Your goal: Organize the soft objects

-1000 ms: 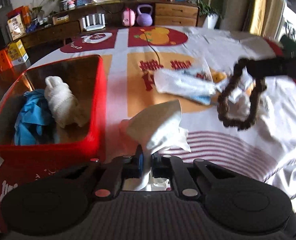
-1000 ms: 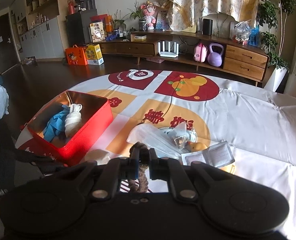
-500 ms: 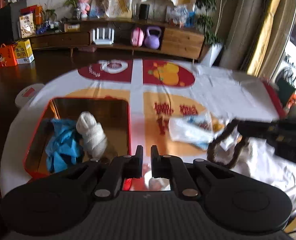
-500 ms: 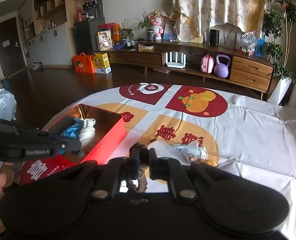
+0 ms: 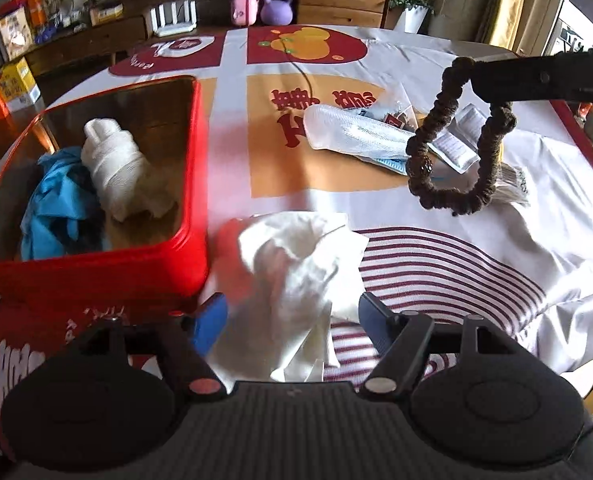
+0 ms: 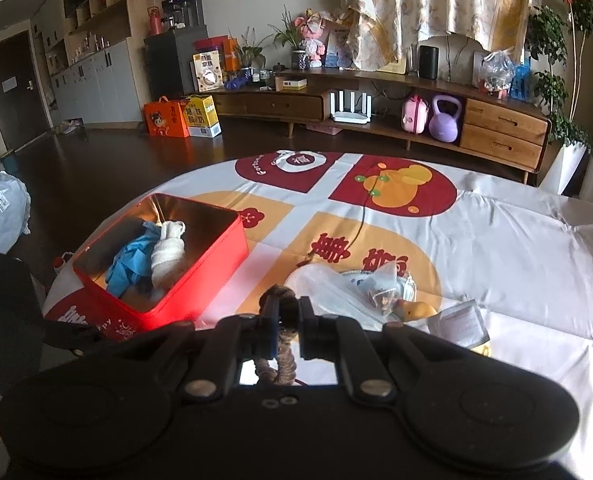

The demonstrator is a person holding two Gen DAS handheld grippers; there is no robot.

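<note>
My left gripper (image 5: pixel 291 320) hangs low over the table just right of the red box (image 5: pixel 196 160), and its jaws are opening. A crumpled white cloth (image 5: pixel 296 264) lies loose between the blue pads (image 5: pixel 210 322), which do not press on it. Inside the box lie a blue cloth (image 5: pixel 52 196) and a white rolled bandage (image 5: pixel 116 164). My right gripper (image 6: pixel 287 312) is shut on a brown scrunchie (image 6: pixel 282 294). In the left wrist view the scrunchie (image 5: pixel 452 200) dangles as a loop above the table's right side.
A clear plastic bag (image 5: pixel 360 132) with small items and a paper leaflet (image 5: pixel 456 148) lie mid-table, under the hanging scrunchie. The red box (image 6: pixel 200 292) stands at the table's left edge. A wooden sideboard (image 6: pixel 496 128) runs beyond the table.
The left gripper was shut on the white cloth, rose briefly, then came down; its jaws now stand apart and the cloth lies loose beside the box. The right gripper still holds the scrunchie.
</note>
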